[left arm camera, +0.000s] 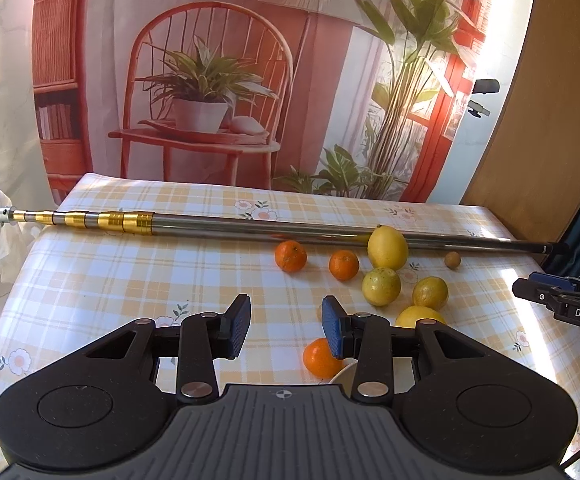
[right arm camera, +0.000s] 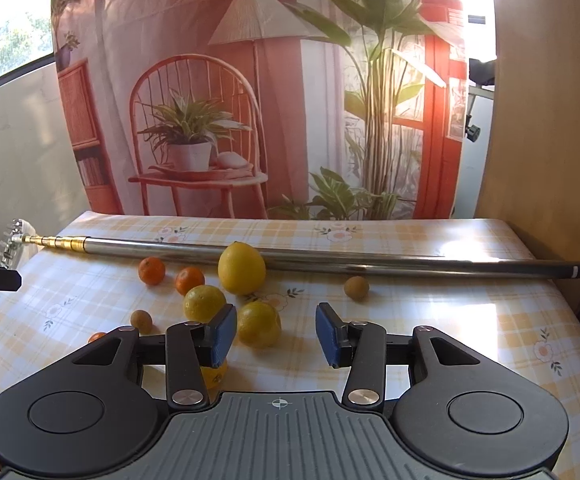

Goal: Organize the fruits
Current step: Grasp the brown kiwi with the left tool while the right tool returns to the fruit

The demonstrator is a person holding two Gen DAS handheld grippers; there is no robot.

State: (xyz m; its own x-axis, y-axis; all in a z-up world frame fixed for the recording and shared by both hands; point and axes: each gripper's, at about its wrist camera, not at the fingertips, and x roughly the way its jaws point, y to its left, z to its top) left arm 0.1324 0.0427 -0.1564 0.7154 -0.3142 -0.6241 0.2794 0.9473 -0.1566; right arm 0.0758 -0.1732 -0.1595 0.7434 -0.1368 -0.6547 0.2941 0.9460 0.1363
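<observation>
A glossy checked tablecloth, plastic-looking, shines at two o'clock. The pole is polished metal, brass-coloured at nine o'clock. The lemon has smooth, faintly dimpled peel. The right gripper is matt black plastic with ribbed blue pads.

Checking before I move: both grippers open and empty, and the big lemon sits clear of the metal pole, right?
Not quite. In the right wrist view the big lemon rests against the metal pole, not clear of it. The left gripper and right gripper are open and empty.
</observation>
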